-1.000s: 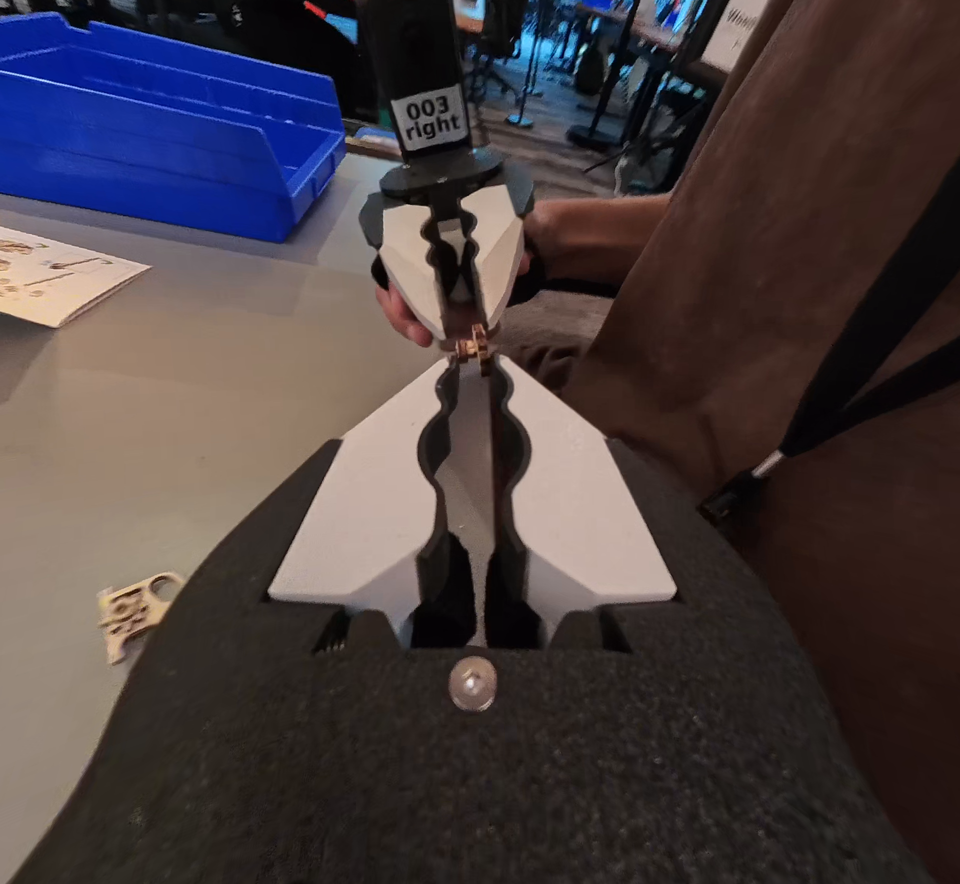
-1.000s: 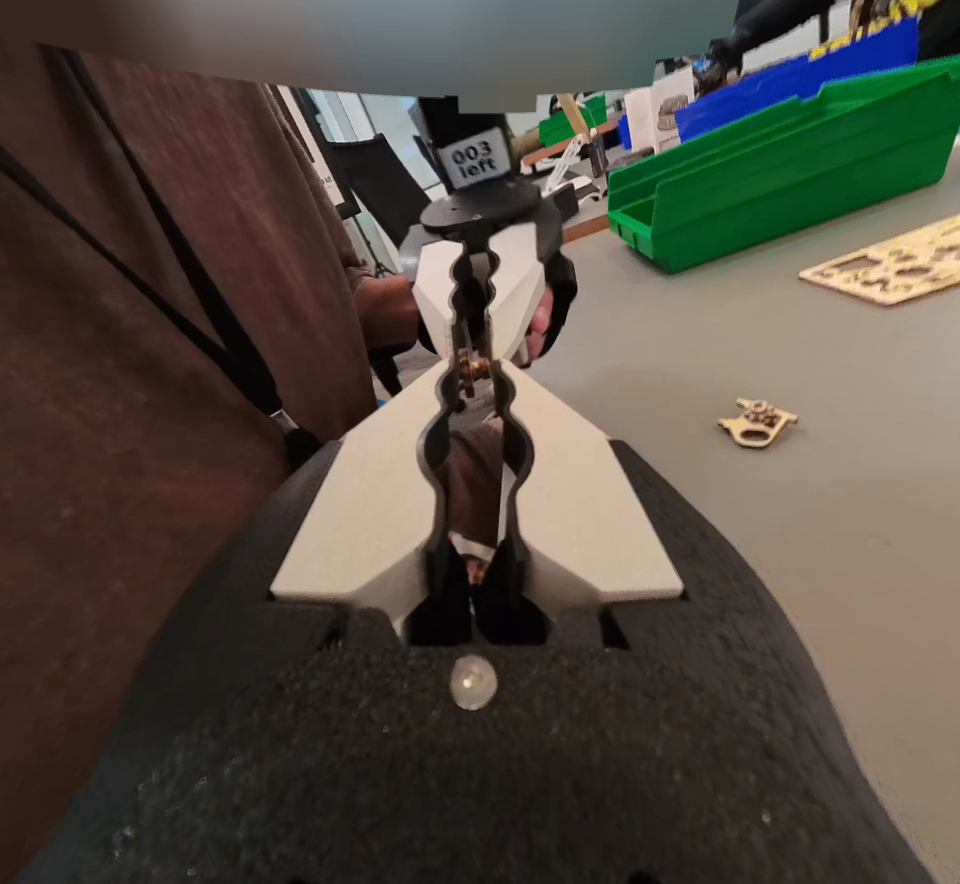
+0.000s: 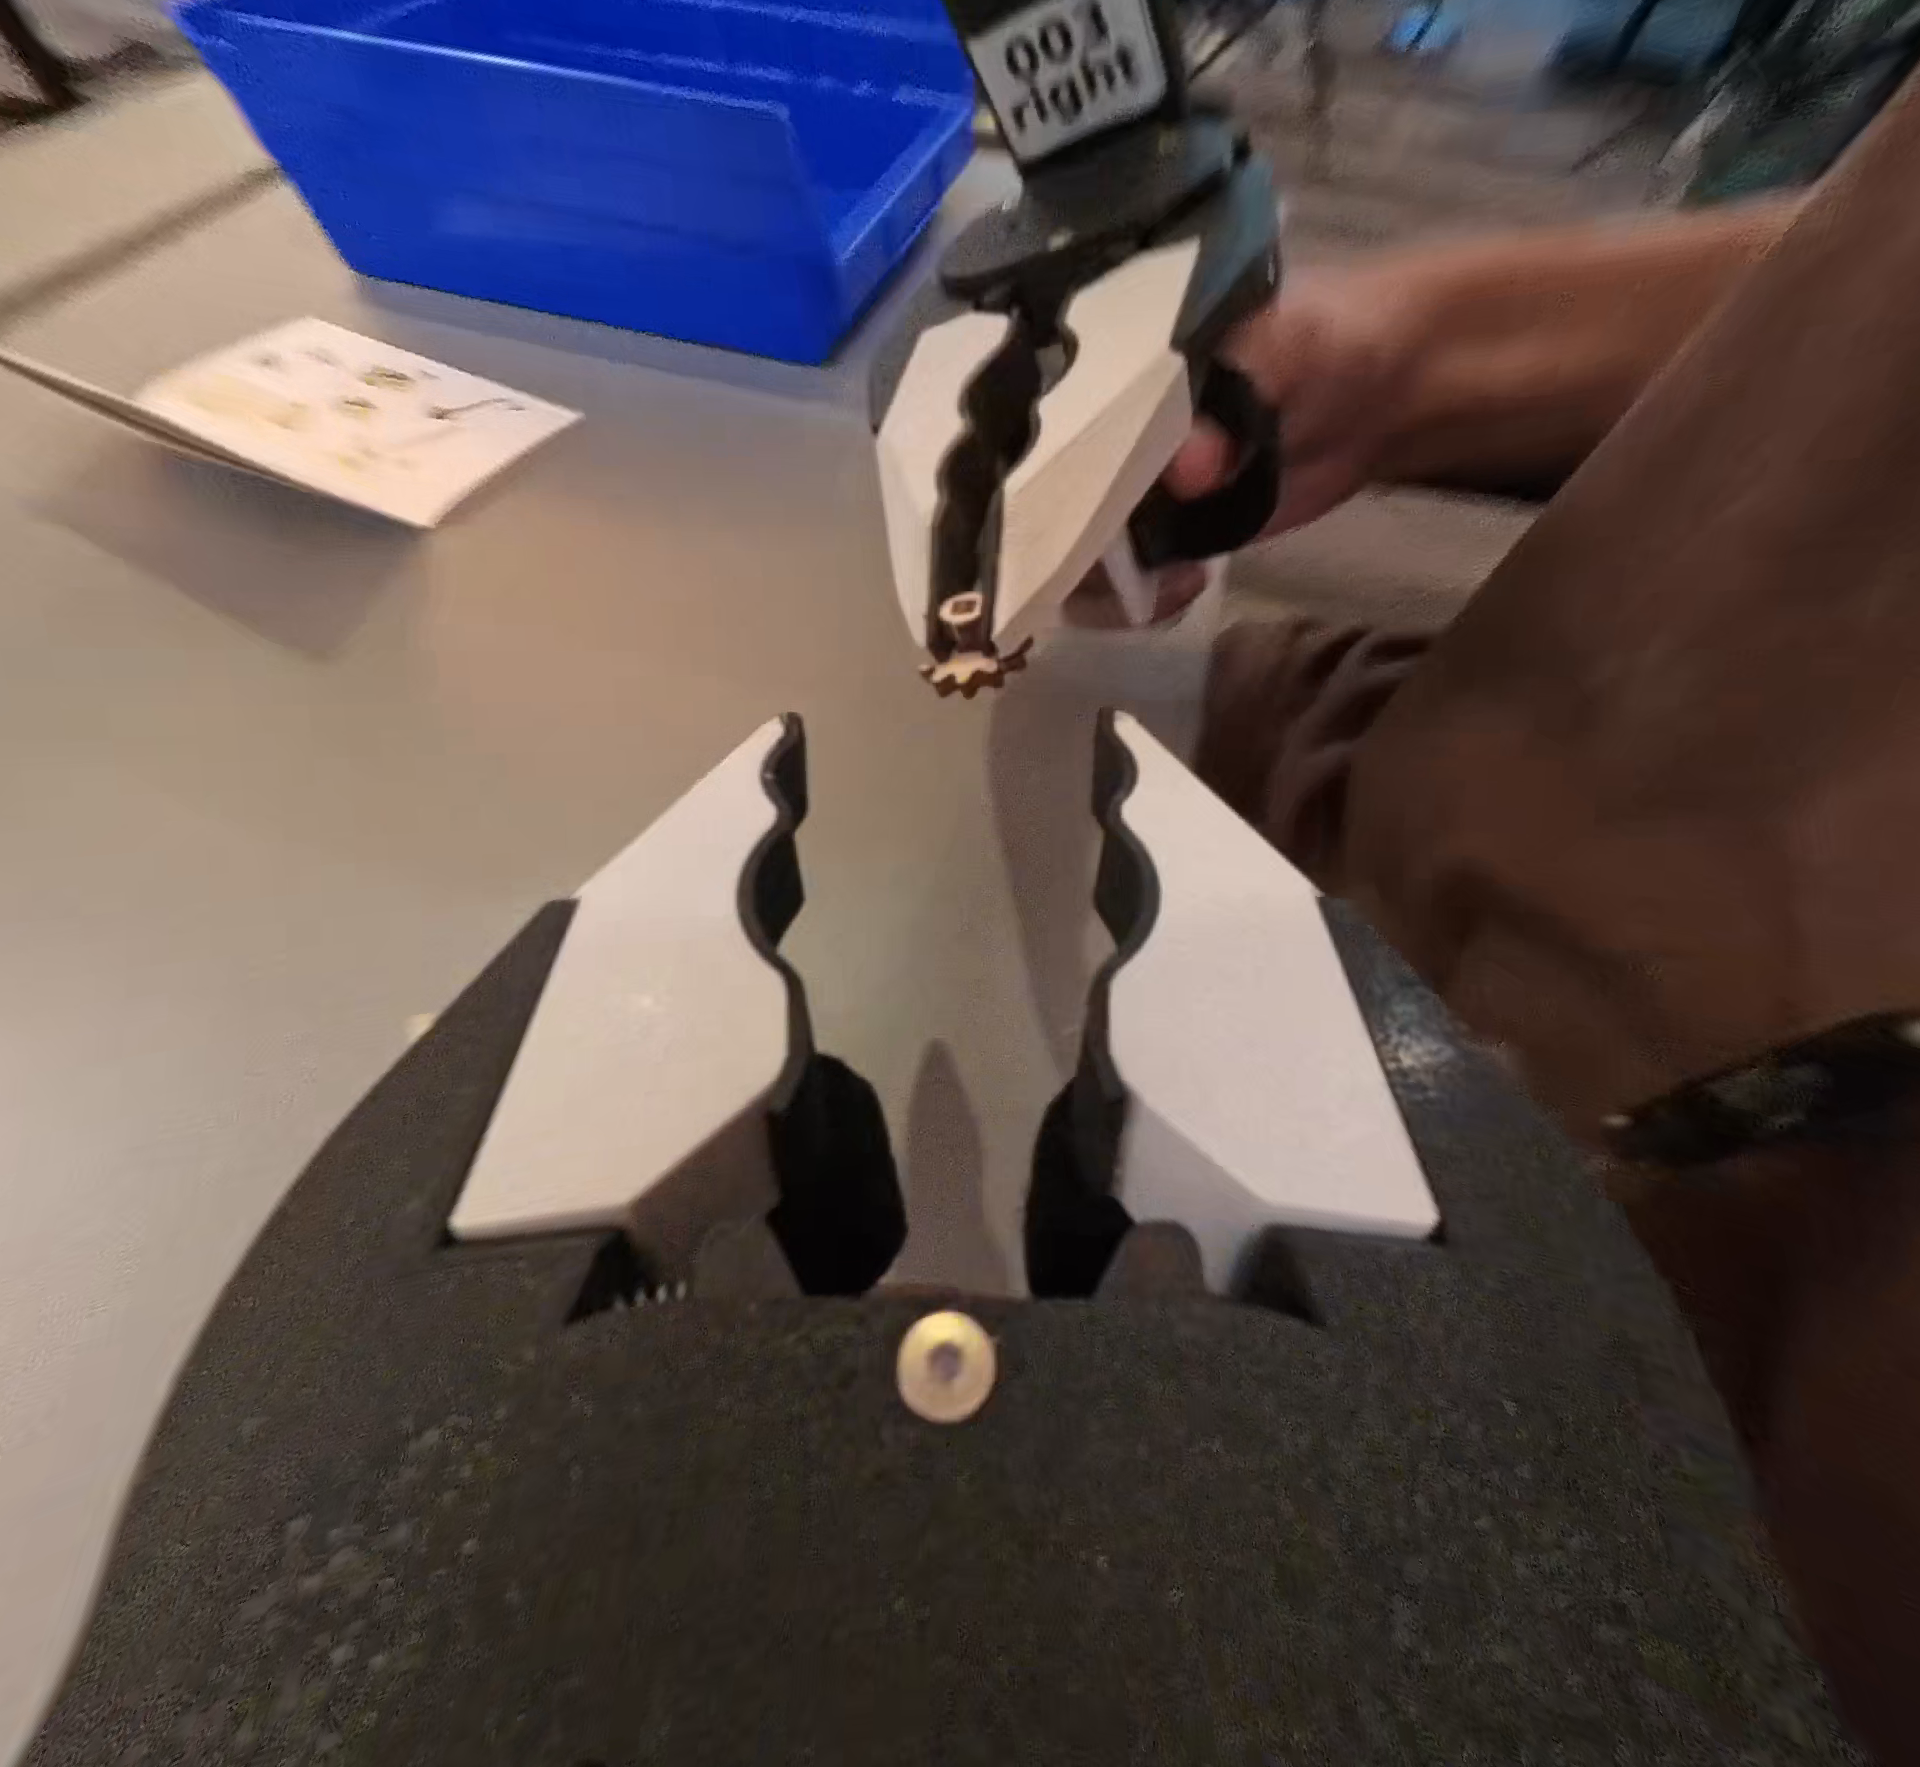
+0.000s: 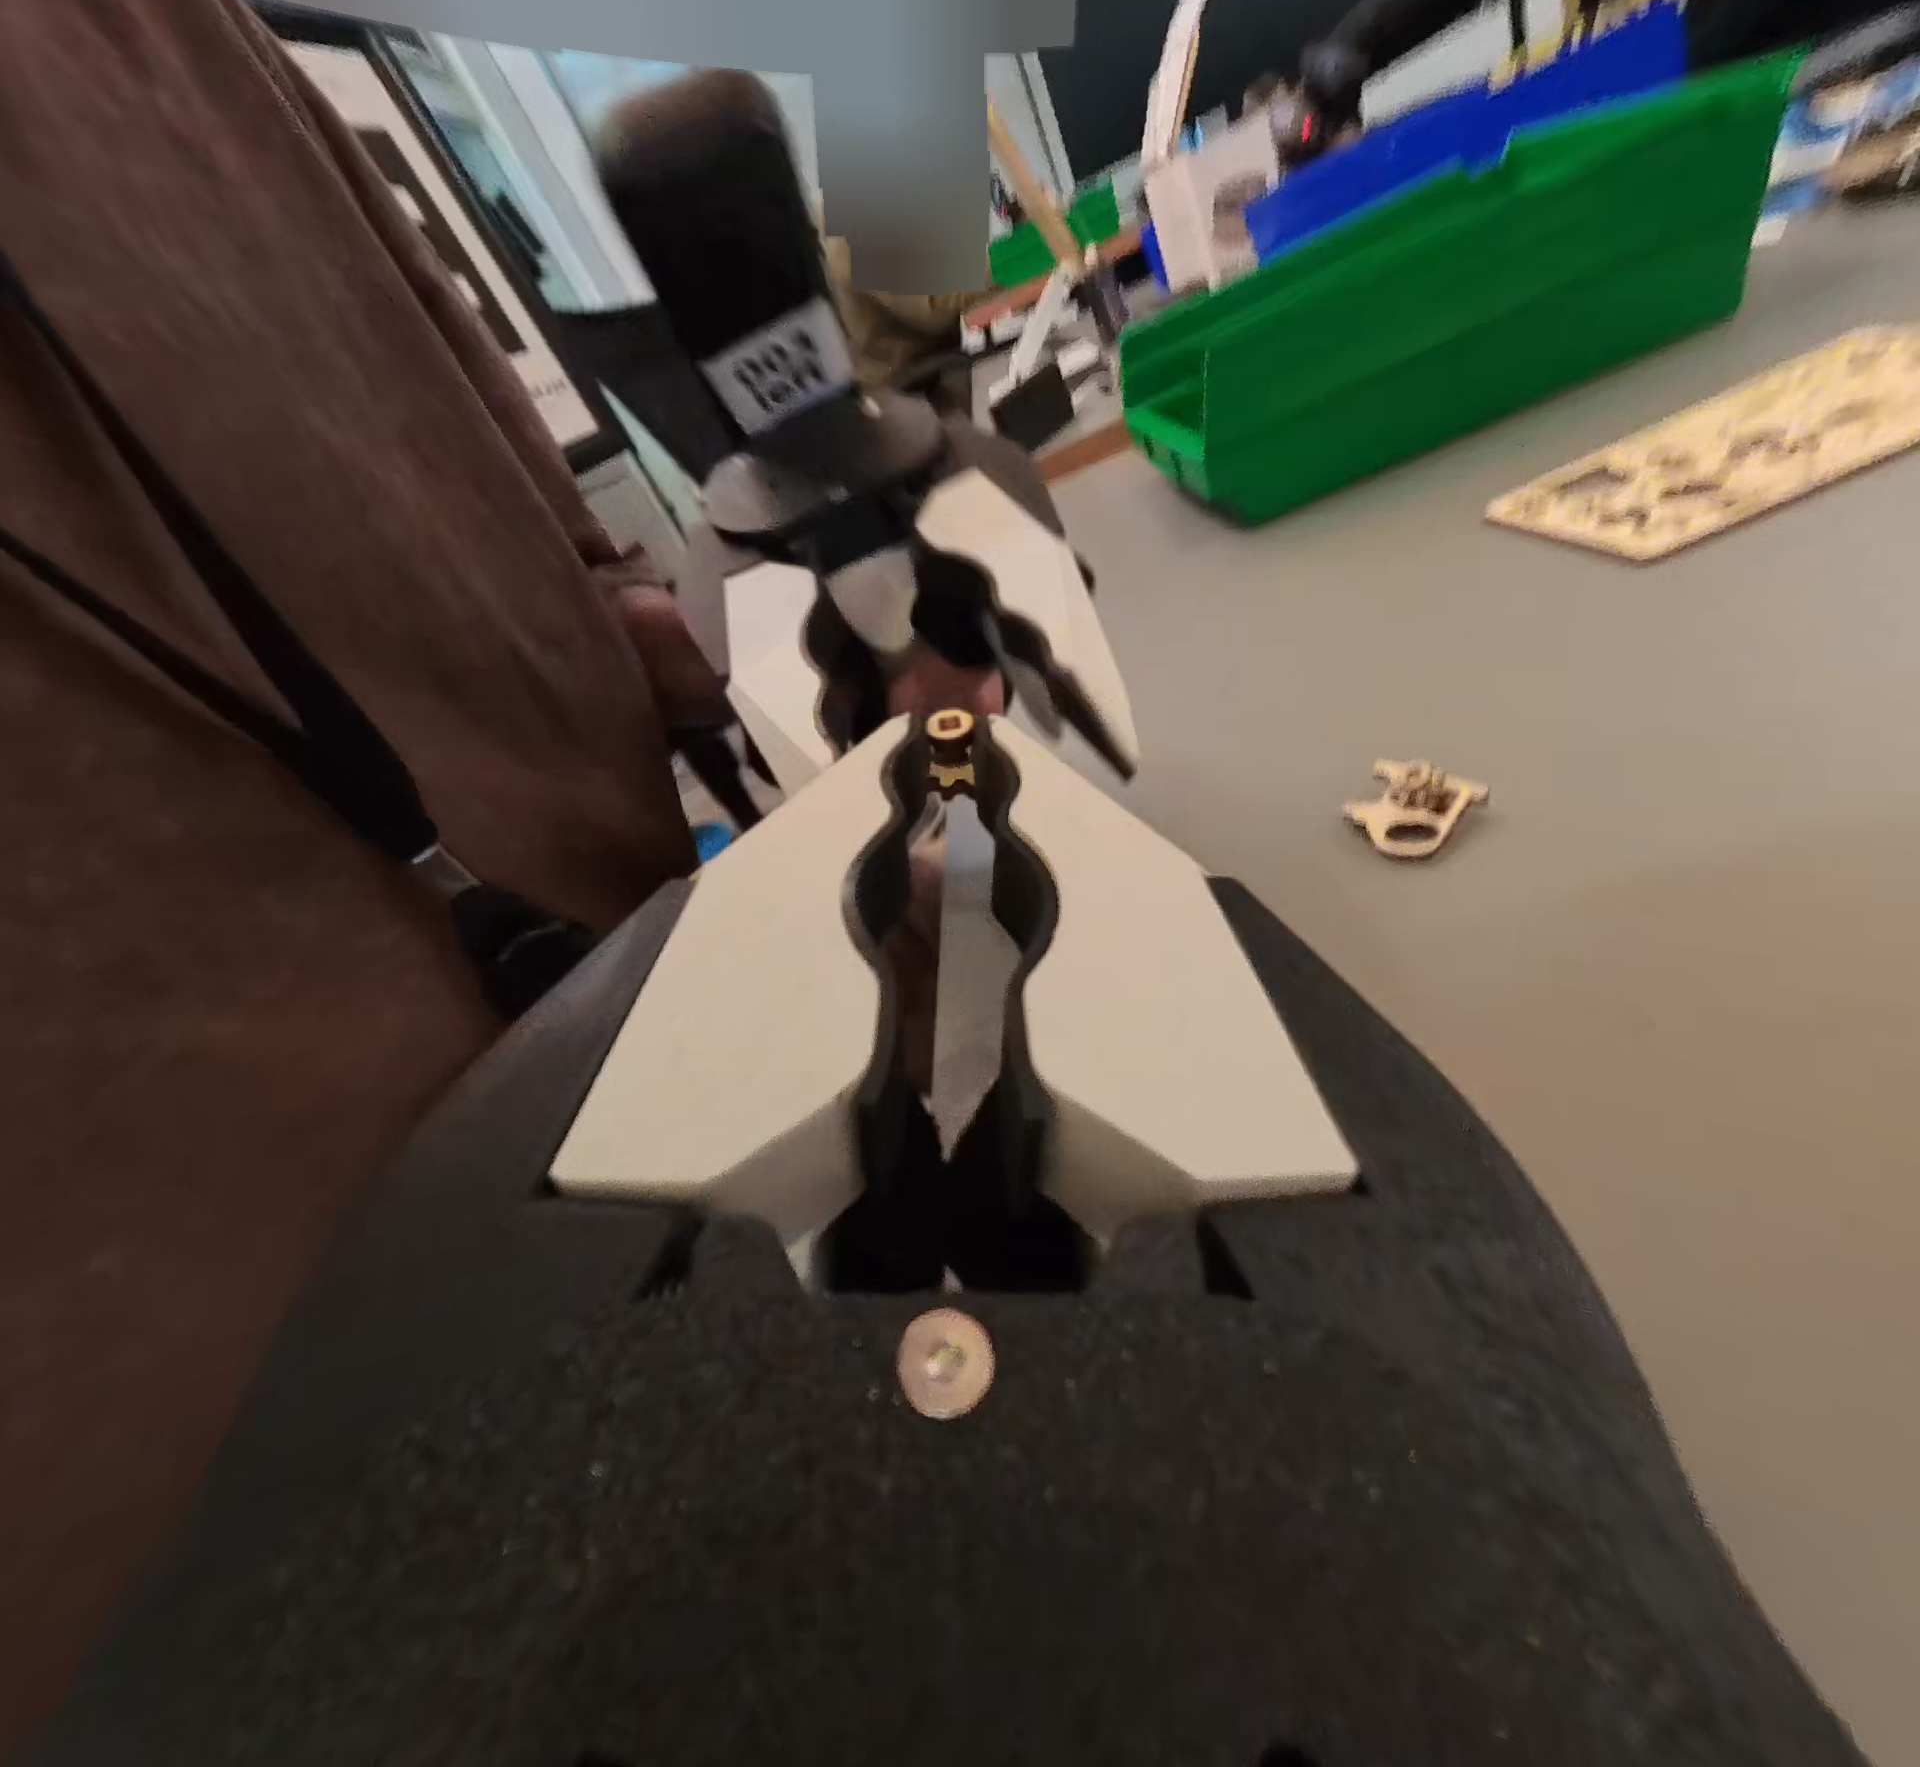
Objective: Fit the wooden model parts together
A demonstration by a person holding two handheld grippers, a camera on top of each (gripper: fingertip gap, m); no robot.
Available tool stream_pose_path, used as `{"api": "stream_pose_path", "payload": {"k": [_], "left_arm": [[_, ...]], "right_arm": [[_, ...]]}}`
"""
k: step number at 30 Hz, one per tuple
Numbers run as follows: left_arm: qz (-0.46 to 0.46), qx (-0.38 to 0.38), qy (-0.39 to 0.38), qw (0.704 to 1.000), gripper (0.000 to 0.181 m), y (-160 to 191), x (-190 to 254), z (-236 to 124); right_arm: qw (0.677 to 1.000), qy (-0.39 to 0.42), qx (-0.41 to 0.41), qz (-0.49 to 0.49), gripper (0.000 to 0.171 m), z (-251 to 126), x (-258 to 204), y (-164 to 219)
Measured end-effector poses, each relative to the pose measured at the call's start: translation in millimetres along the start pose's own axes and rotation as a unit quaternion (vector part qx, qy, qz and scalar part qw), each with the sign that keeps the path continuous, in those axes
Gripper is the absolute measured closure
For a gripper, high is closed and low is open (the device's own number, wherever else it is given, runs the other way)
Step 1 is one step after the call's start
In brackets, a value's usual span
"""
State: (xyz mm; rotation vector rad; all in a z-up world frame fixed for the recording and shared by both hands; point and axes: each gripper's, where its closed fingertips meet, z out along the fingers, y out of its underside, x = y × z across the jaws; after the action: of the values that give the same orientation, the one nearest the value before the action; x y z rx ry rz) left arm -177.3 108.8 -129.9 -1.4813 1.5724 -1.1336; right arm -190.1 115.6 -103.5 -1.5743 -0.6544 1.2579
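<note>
My right gripper is shut on a small wooden gear with a peg, pinched at the fingertips. In the left wrist view the same gear hangs from the right gripper, just above and beyond my left gripper. The left gripper is open and empty, its jaws wide apart over the grey table. It also shows in the right wrist view, blurred, just behind the gear. A small wooden sub-assembly lies on the table to the right.
A blue bin and a printed instruction sheet sit at the far left. A green bin and a wooden parts sheet lie at the far right. The person's brown sleeve is close on the right.
The left gripper has opened, let go of the wooden piece and drawn back. The right gripper keeps hold of the gear piece. Both views have shifted and blurred.
</note>
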Motion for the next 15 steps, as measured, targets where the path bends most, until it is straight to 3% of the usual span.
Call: {"api": "stream_pose_path", "payload": {"k": [6,8,15], "left_arm": [[-0.101,0.07,0.096,0.988,0.144,-24,13,-2],[-0.098,0.079,0.096,0.987,0.157,-27,15,-4],[-0.043,0.063,0.063,0.995,0.163,-24,14,-6]], "right_arm": [[0.999,-0.014,0.025,-0.025,0.163,3,-9,-7],[0.999,-0.018,0.035,-0.023,0.163,2,-11,-9],[0.999,-0.034,0.041,-0.01,0.163,4,-14,-10]]}}
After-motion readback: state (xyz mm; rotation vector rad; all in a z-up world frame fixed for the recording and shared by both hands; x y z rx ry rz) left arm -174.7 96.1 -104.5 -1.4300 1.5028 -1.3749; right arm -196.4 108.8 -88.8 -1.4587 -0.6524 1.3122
